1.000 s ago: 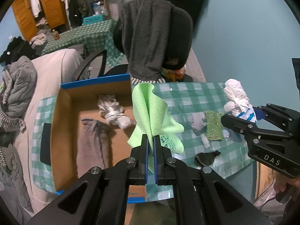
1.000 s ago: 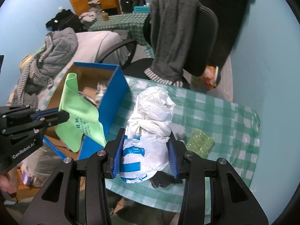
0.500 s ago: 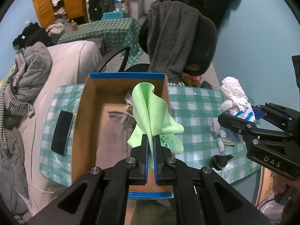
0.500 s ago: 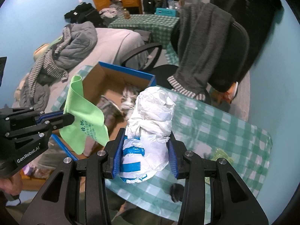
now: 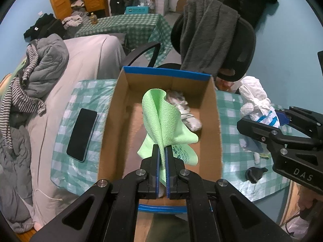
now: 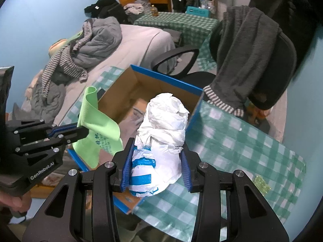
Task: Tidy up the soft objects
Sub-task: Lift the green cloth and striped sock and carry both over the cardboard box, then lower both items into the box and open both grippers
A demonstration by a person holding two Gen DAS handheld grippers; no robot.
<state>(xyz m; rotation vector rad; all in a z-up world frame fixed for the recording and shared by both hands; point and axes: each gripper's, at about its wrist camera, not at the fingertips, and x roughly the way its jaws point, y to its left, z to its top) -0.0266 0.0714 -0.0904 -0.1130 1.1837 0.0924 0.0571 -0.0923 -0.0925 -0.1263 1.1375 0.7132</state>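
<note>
A black phone (image 5: 81,134) lies near the table's (image 5: 66,173) left edge, beside the open cardboard box (image 5: 214,121). Above that box, the left gripper (image 5: 161,151) is clamped on a green cloth (image 5: 163,119). To the right, the right gripper (image 6: 156,159) squeezes a knotted white plastic bag (image 6: 163,133), held over the box's right wall.

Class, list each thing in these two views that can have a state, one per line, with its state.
Left gripper: shut on the green cloth.
Right gripper: shut on the white plastic bag.
Cardboard box: open, clothes inside.
Phone: flat on the tablecloth, screen dark.
Grey garment: draped over the chair back.
</note>
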